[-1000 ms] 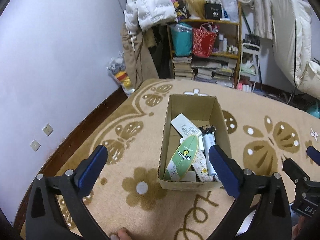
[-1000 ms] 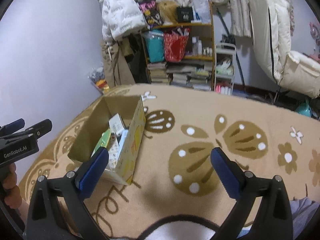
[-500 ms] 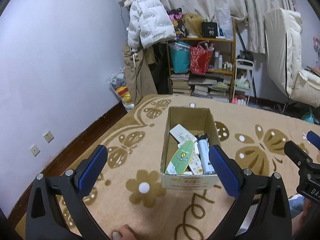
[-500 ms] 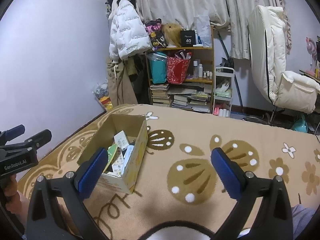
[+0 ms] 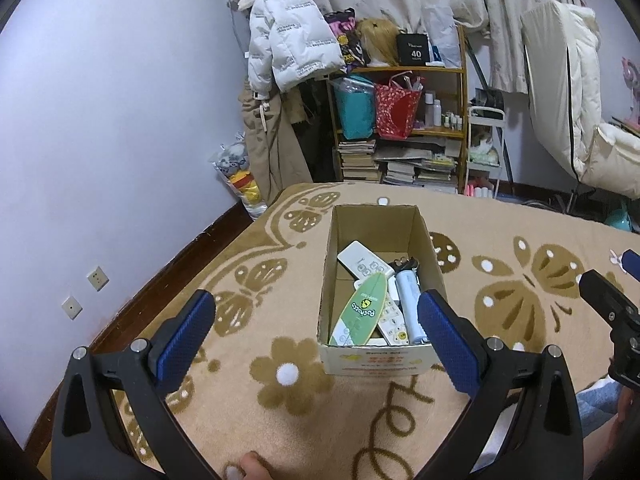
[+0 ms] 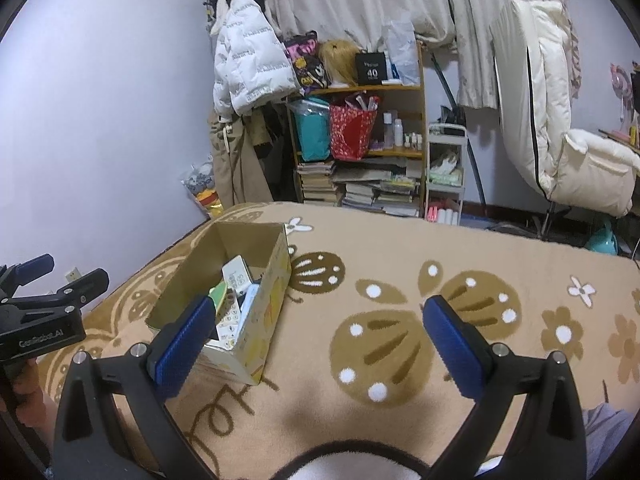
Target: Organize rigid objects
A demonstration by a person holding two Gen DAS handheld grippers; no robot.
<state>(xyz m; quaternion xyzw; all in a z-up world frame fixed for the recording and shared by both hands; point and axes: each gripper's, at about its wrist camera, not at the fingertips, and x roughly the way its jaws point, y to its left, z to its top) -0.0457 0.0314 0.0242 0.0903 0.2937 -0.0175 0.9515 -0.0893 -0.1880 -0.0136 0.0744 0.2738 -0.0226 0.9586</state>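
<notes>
While both grippers hang spread and empty, left gripper (image 5: 312,320) faces the cardboard box (image 5: 376,360) on the rug (image 5: 520,232). Right gripper (image 6: 320,328) sits right of it. Remotes (image 5: 362,260) lie inside.

Cardboard box (image 5: 380,360) sits on the carpet (image 5: 500,248), at 12 o'clock from the left tool (image 5: 316,320), at 10 o'clock from the right tool (image 6: 318,322). In the box: a remote (image 5: 362,261) toward the far end, a board-shaped piece (image 5: 362,310) leaning at the near wall, a cylinder (image 5: 408,298) just right of it. Shelf unit (image 5: 404,136) stands beyond the carpet's far edge at 12 o'clock; hanging jacket (image 5: 288,48) to its left; chair (image 5: 576,120) at 2 o'clock.
</notes>
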